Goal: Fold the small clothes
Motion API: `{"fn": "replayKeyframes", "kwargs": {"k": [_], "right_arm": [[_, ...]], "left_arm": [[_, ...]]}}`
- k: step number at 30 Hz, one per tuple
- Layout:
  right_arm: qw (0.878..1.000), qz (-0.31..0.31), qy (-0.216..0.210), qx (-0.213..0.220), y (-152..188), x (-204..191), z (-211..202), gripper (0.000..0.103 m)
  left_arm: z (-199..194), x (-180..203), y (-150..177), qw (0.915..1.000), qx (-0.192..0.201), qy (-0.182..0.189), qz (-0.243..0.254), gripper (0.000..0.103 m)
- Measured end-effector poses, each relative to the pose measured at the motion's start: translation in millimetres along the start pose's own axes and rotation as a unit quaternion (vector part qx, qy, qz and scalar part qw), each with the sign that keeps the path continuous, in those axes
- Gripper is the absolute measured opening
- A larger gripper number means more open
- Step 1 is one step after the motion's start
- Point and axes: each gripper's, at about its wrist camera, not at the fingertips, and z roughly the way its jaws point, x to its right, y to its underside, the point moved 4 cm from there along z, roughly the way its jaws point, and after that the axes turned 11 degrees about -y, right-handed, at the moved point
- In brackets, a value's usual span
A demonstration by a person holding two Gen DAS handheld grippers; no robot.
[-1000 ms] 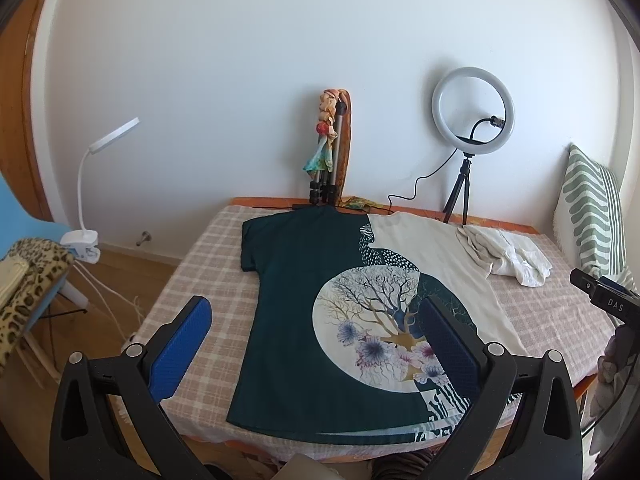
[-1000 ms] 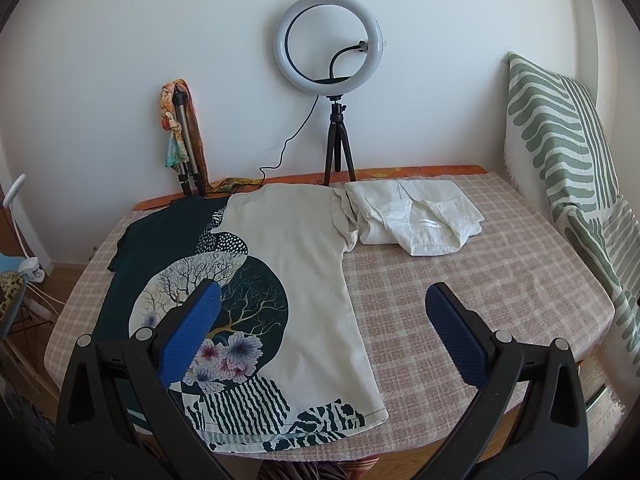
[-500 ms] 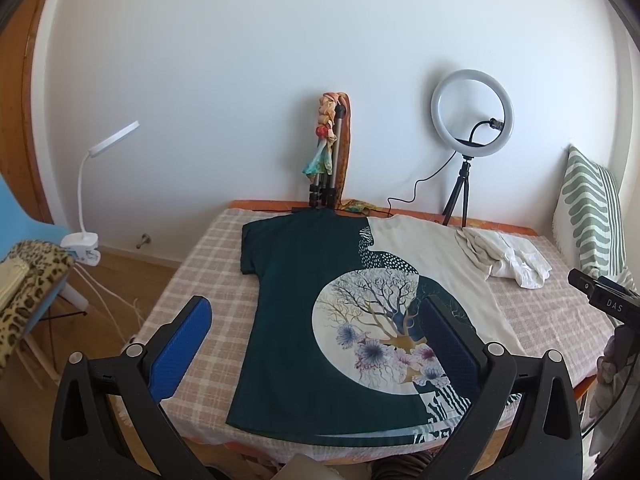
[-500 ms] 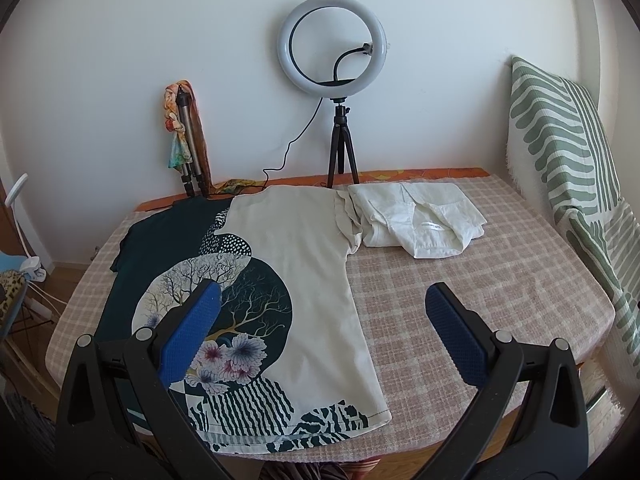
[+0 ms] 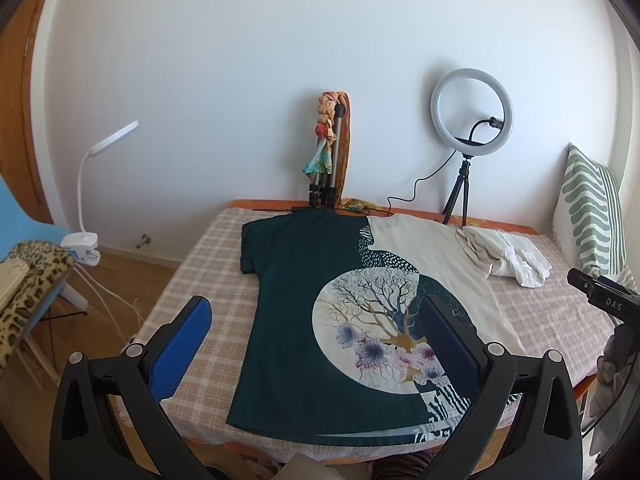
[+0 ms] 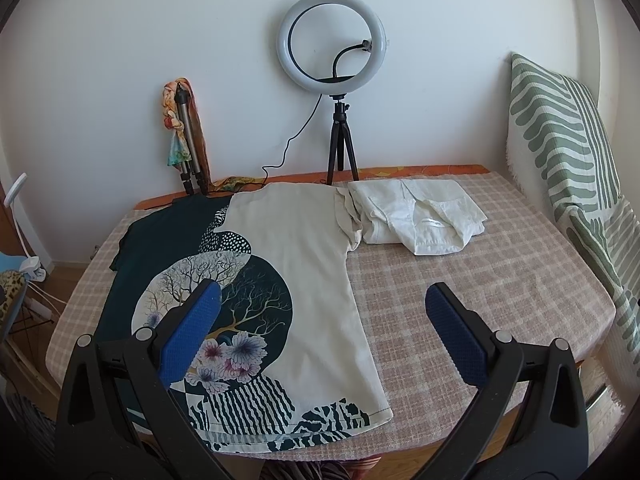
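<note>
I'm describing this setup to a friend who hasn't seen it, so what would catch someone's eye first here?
First the T-shirt, half dark green, half cream, with a round tree-and-flower print, spread flat on the checked table. Behind it a ring light on a small tripod stands against the white wall, and a crumpled white garment lies beside the shirt's cream sleeve. Both hand-held grippers, left and right, hover open above the near edge.

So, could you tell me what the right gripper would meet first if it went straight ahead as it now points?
Probably the checked table cover, just right of the T-shirt. The open right gripper hangs above it and holds nothing; the white shirt lies farther back. Depth is uncertain.
</note>
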Motion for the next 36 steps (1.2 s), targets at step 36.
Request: {"fn": "replayKeyframes", "kwargs": {"k": [36], "right_arm": [[0.998, -0.039, -0.050, -0.014, -24, -56, 46, 0.103]], "left_arm": [[43, -35, 24, 0.9985, -0.038, 0.016, -0.036, 0.103]]}}
